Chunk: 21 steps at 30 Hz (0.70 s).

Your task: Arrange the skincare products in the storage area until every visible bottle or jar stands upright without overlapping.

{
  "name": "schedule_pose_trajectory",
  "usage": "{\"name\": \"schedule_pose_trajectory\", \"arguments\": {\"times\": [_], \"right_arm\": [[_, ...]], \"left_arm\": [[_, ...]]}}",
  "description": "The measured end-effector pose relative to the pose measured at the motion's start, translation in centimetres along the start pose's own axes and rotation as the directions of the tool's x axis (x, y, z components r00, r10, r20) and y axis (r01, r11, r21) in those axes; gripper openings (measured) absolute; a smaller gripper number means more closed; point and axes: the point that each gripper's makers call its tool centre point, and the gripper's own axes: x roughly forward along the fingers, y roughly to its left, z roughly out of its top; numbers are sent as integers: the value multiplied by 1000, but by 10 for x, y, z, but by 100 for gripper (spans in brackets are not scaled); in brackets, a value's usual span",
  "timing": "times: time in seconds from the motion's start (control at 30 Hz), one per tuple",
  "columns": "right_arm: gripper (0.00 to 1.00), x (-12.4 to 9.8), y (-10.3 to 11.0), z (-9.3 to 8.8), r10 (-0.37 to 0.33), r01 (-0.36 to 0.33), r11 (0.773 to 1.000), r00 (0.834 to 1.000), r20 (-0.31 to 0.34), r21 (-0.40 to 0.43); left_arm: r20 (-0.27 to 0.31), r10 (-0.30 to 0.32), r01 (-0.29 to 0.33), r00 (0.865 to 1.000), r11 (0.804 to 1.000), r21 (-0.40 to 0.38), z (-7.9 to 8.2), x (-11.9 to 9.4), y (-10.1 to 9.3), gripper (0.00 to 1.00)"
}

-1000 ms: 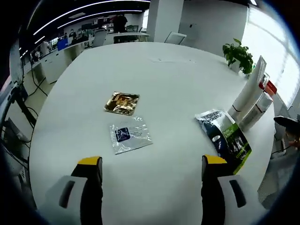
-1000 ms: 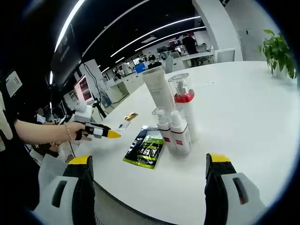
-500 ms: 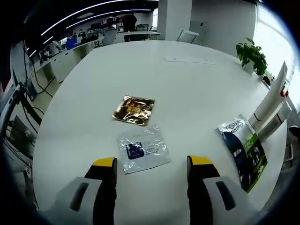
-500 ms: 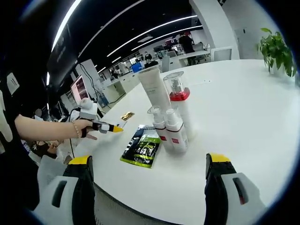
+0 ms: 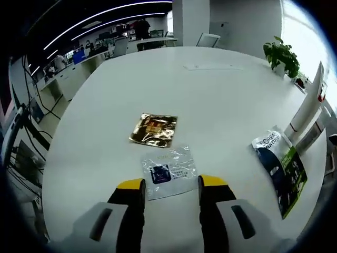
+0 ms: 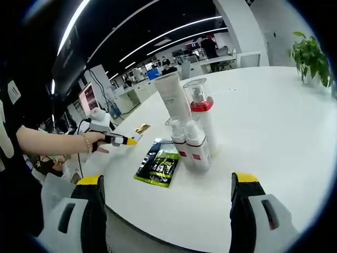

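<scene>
Bottles (image 6: pixel 192 129) already stand upright together on the counter (image 6: pixel 263 137). Flat sachets are left: left claw (image 5: pixel 168 185), jaws narrowed but unclamped, sits at the clear sachet (image 5: pixel 168 171); right claw (image 6: pixel 167 184) gapes wide.

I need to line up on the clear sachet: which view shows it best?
The left gripper view: the clear sachet lies flat and close, just ahead of the left tool. In the right gripper view it is tiny, by the left tool.

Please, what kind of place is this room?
Probably an open-plan office. A big white table stands in front, rows of desks with monitors run behind under long ceiling light strips, and a potted plant sits at the table's edge.
</scene>
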Motion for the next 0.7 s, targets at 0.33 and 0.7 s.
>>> {"name": "schedule_pose_trajectory", "arguments": {"times": [0.33,0.7], "right_arm": [[100,0,4,1,11,-11,1000,1000,0,-6],[99,0,6,4,17,-16,999,1000,17,-27]], "left_arm": [[26,-35,34,999,999,12,2,-14,-9,35],[91,-90,88,992,996,19,1,-45,-24,35]]}}
